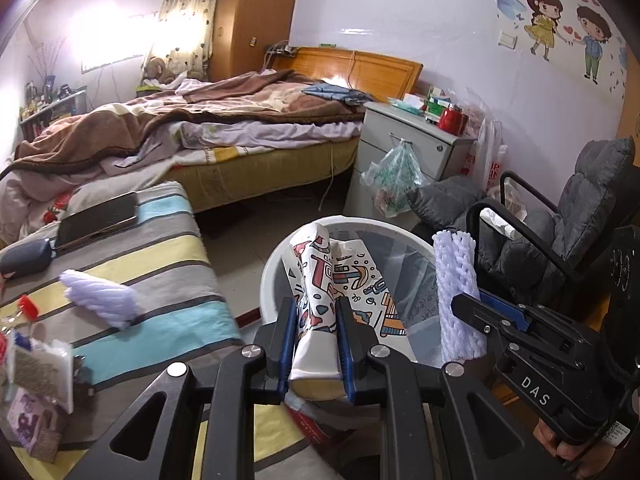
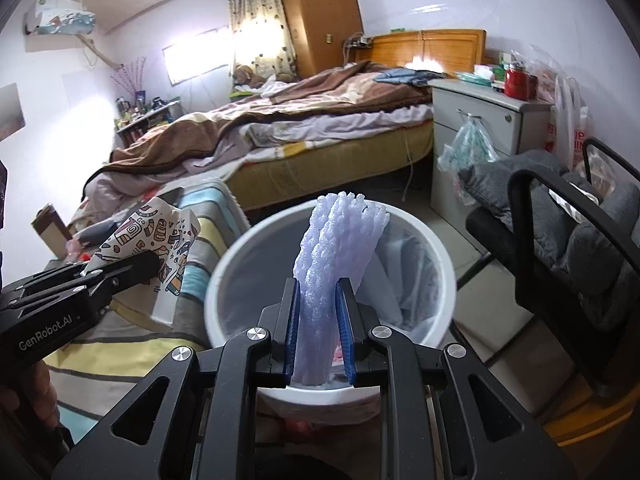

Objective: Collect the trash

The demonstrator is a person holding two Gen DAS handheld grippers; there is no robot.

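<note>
Both grippers hung over the white bin [image 2: 224, 280], ready to drop: the left gripper [image 1: 318, 344] clamped a crushed patterned paper cup [image 1: 316, 280], the right gripper [image 2: 318, 344] pinched a foam fruit net [image 2: 336, 256].

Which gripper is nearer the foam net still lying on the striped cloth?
Left. The left gripper, shut on a paper cup, is beside the striped cloth where the foam net lies. The right gripper is farther, across the bin.
</note>
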